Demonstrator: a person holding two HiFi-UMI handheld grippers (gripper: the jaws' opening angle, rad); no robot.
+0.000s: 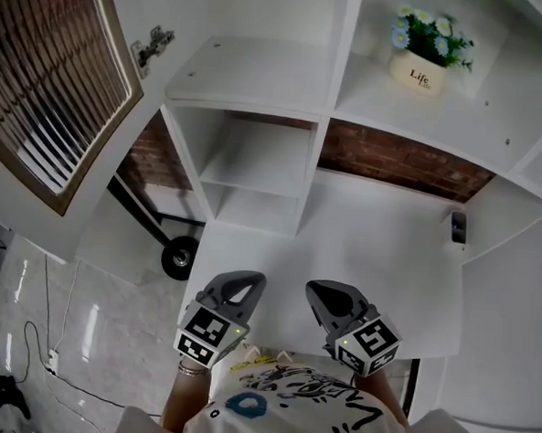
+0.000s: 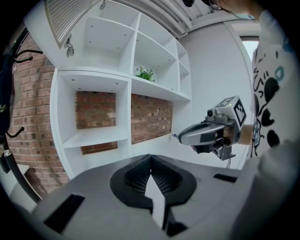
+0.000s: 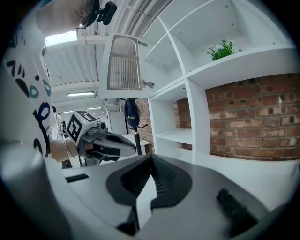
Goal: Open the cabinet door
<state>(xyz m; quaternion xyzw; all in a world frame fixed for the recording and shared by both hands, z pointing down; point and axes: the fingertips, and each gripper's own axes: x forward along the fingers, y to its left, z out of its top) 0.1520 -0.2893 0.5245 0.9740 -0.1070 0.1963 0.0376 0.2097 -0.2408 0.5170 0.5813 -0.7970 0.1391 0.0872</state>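
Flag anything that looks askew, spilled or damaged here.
Nothing stands out. The slatted cabinet door stands swung open, undamaged as far as shows, and the flower pot sits upright on its shelf.

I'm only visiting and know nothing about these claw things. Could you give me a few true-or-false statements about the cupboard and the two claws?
1. The cabinet door is swung open. True.
2. The left gripper is clamped on the door's handle. False: its jaws are together on nothing, and it is held above the desk, away from the door.
3. A flower pot stands on a shelf. True.
4. The right gripper has its jaws wide apart. False: they are shut, with nothing between them.
5. A brick wall shows behind the open shelves. True.
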